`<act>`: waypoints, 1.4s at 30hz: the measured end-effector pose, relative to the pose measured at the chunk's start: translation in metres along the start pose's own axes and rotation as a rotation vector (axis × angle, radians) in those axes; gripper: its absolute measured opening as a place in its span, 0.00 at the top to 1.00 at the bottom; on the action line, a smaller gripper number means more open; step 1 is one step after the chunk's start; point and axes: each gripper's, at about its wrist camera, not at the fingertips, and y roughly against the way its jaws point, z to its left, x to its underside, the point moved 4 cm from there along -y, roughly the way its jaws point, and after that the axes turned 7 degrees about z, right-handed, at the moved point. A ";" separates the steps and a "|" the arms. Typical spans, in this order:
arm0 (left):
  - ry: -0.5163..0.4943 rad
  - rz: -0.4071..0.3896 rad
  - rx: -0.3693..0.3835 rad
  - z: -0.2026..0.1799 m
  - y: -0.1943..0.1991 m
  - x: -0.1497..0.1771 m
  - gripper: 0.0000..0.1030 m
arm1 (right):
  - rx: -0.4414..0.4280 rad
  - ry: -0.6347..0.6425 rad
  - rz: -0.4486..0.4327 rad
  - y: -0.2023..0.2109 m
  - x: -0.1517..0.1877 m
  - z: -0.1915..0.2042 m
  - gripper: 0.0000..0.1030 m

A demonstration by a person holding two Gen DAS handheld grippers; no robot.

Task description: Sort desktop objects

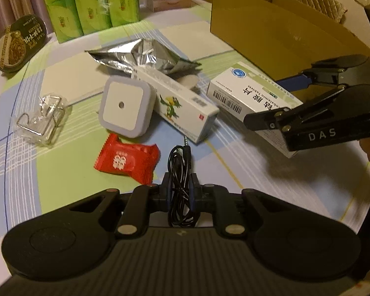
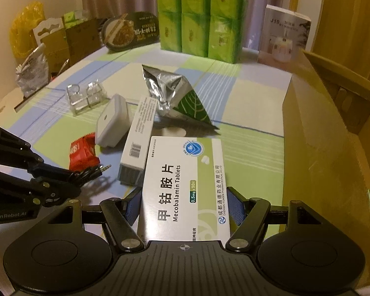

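Observation:
My left gripper (image 1: 181, 172) is shut on a coiled black audio cable (image 1: 180, 162), whose jack plug sticks out ahead of the fingers just above the checked tablecloth. From the right wrist view the same gripper (image 2: 64, 175) and cable (image 2: 93, 170) sit at the lower left. My right gripper (image 2: 184, 204) has its blue pads pressed against both long sides of a white and green Mecobalamin tablet box (image 2: 182, 172). In the left wrist view that box (image 1: 236, 91) lies at the right between the right gripper's fingers (image 1: 259, 120).
On the cloth lie a red sweet packet (image 1: 127, 160), a white square night light (image 1: 124, 106), a long white carton with a parrot (image 1: 180, 103), a silver foil pouch (image 1: 140, 54) and a clear plastic holder (image 1: 40, 120). An open cardboard box (image 1: 271, 24) stands right; green tissue packs (image 1: 91, 5) behind.

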 end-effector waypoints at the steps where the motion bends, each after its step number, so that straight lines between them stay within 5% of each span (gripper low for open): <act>1: 0.008 -0.009 0.001 0.001 0.002 -0.002 0.90 | -0.001 0.000 -0.006 0.001 -0.001 0.000 0.34; 23: 0.074 -0.198 -0.049 -0.009 0.053 -0.073 0.90 | 0.080 -0.002 -0.250 0.064 -0.033 -0.012 0.34; 42: 0.089 -0.280 0.005 -0.044 0.065 -0.115 0.90 | 0.186 -0.056 -0.354 0.111 -0.047 -0.057 0.34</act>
